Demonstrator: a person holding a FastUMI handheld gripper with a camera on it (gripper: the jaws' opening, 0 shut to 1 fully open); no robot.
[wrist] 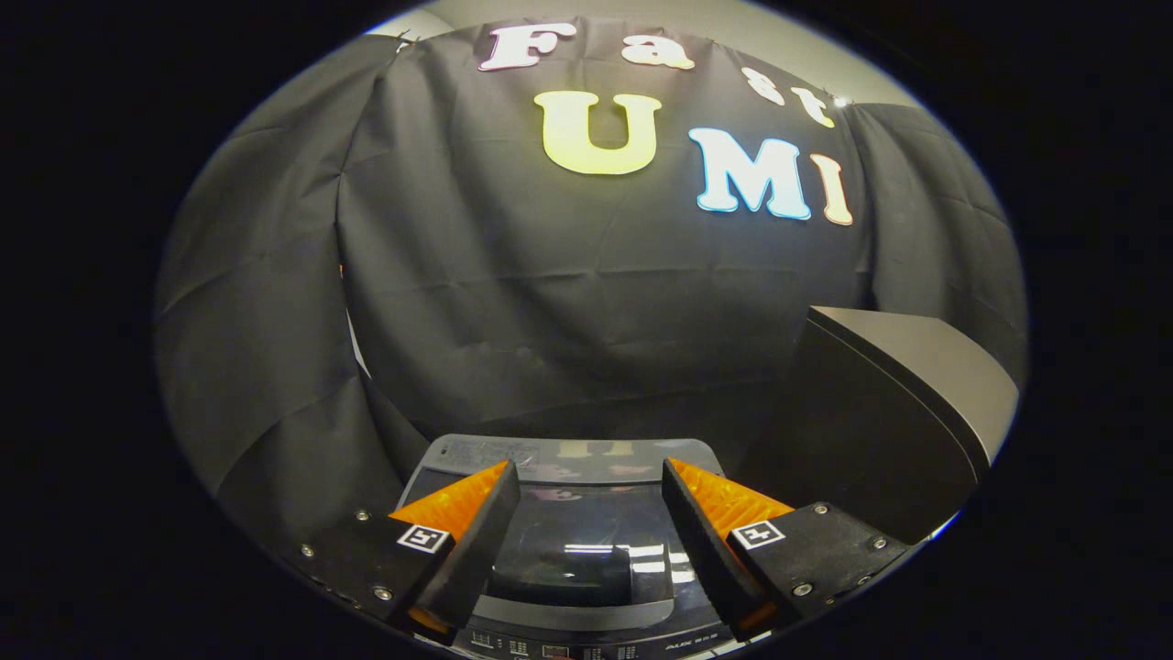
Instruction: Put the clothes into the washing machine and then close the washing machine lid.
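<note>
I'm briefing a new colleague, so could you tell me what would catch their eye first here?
The gripper stands open, empty, its fingers spread above the washing machine's glossy closed lid, which mirrors the lights. A dark slanted box rises beside the machine, and black cloth hangs as the wall beyond.

The tongs (591, 477) stand spread, nothing between their fingers — the gap opens straight onto the glass lid (586, 541) of the washing machine (568, 458), which lies shut over the tub. A dark box (889, 412) rises close beside the machine on the right; black cloth (550, 302) walls the back and left.
</note>
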